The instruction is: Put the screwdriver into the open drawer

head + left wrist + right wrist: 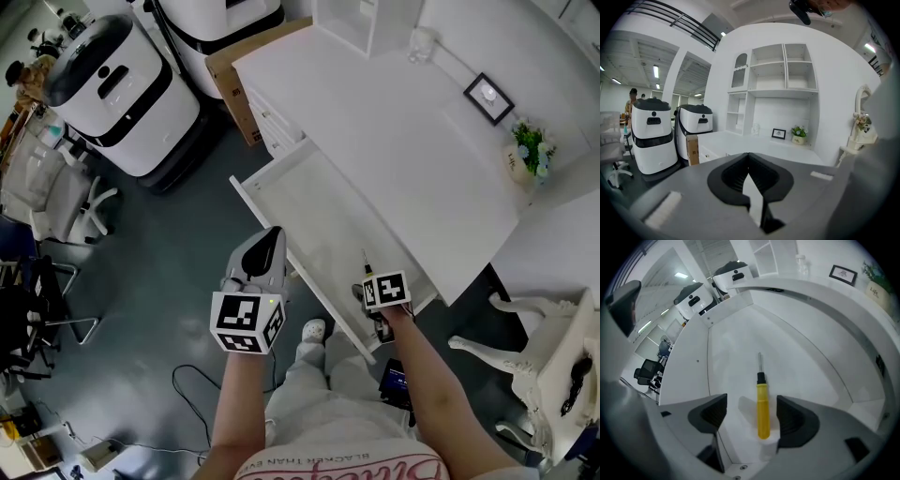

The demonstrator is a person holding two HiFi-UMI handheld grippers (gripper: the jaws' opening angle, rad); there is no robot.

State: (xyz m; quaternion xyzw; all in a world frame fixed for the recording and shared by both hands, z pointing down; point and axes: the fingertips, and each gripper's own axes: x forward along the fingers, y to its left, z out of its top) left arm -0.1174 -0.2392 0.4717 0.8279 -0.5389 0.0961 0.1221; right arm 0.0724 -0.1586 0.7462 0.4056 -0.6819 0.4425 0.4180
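Note:
A yellow-handled screwdriver (762, 411) lies flat on the white floor of the open drawer (731, 343), its metal tip pointing away toward the drawer's back. My right gripper (751, 412) stands open over it, one dark pad on each side of the handle and neither touching it. In the head view the right gripper (369, 283) hangs steeply over the drawer's (319, 206) near end, with the screwdriver's tip (366, 264) just showing beyond it. My left gripper (265, 242) hovers left of the drawer's front edge, shut and holding nothing; in the left gripper view its pads (740, 176) meet.
The white desk (403, 122) carries a picture frame (488, 97) and a small potted plant (528, 150). Two white robot units (112, 84) and a cardboard box (234, 70) stand on the floor to the left. A white chair (534, 356) is at the right.

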